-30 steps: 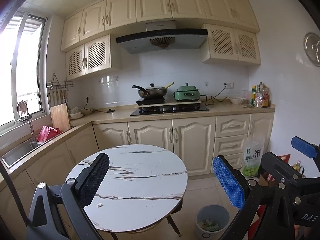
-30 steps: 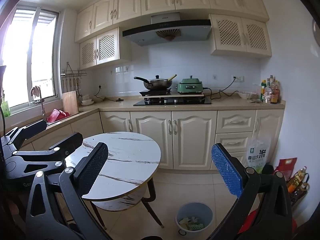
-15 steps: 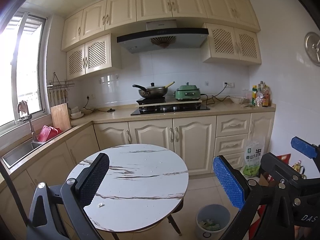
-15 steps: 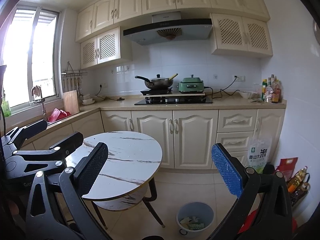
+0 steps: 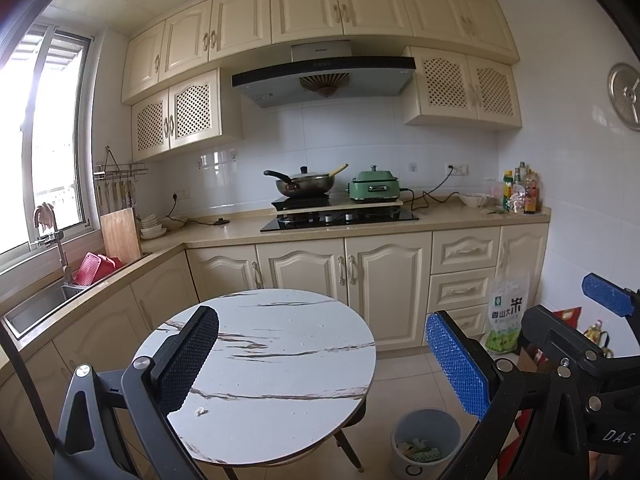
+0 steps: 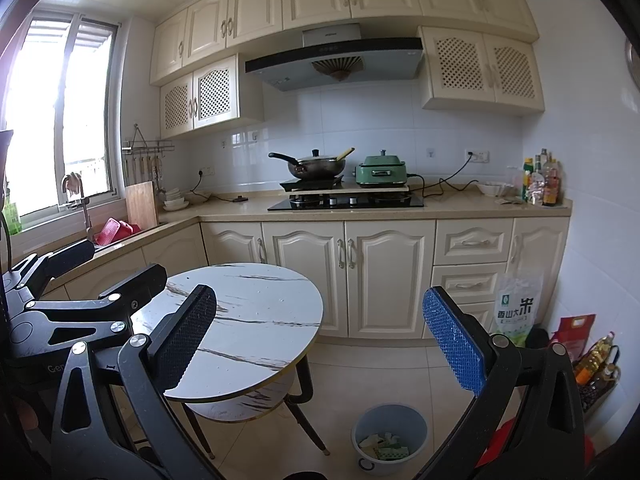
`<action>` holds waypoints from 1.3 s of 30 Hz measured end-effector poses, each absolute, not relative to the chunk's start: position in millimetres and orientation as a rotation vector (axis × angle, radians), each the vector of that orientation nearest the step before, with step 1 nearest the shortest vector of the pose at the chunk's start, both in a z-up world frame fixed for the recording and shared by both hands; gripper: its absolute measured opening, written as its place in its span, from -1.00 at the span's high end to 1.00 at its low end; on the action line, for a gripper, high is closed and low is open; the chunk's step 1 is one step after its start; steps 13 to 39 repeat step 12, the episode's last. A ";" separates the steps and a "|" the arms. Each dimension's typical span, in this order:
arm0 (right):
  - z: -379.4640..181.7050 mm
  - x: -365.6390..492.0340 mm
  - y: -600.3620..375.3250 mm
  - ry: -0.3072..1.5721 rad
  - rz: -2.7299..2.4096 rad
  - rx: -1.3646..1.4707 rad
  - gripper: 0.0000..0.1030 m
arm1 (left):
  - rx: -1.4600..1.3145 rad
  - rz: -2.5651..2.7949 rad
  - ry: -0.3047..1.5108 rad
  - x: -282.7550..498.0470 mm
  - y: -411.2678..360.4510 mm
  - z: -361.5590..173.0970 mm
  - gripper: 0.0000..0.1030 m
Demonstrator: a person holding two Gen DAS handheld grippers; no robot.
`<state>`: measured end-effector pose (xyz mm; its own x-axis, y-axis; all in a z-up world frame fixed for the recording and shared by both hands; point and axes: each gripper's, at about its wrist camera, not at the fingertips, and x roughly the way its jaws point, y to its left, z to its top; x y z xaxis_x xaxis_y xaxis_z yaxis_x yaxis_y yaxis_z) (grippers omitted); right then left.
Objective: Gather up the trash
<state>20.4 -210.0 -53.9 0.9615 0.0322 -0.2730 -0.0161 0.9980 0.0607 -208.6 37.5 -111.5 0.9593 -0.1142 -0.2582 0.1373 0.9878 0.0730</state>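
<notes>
Scrap [image 5: 201, 411] of crumpled white stuff is seen on the round marble-look table [image 5: 280, 360], near the front edge and just beside the black pad of the left gripper [image 5: 320, 364]. It is too small to tell paper from food crumb. A few smaller specks are scattered further back on the tabletop.

Both tongs are spread wide with nothing between the pads: left gripper over the table, right gripper [image 6: 320, 354] held off the table's right side, above the floor.

Grey bin [image 6: 390, 440] is placed on the floor tiles, right of the table legs, with mixed paper scraps already inside. It is also seen in the left view [image 5: 426, 442].

Handling, as judged:
- Scrap is probably very light and soft; it will be crushed rather than resist, so a near-full close is needed.
- Low profile on a smooth top: it is likely to be skated away if only one pad touches first. Pads are best brought down straddling it, tips almost on the surface.
- No fragility concern; the risk is loss of the scrap on the carry to the bin.
</notes>
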 end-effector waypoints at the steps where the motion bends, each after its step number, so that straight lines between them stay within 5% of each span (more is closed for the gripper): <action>1: -53.8 20.4 -210.0 0.276 0.024 0.058 -1.00 | 0.090 -0.129 0.257 -208.4 37.9 -111.4 -0.99; 39: -56.2 19.5 -210.1 0.286 0.024 0.065 -1.00 | 0.089 -0.132 0.266 -210.5 34.0 -116.0 -0.99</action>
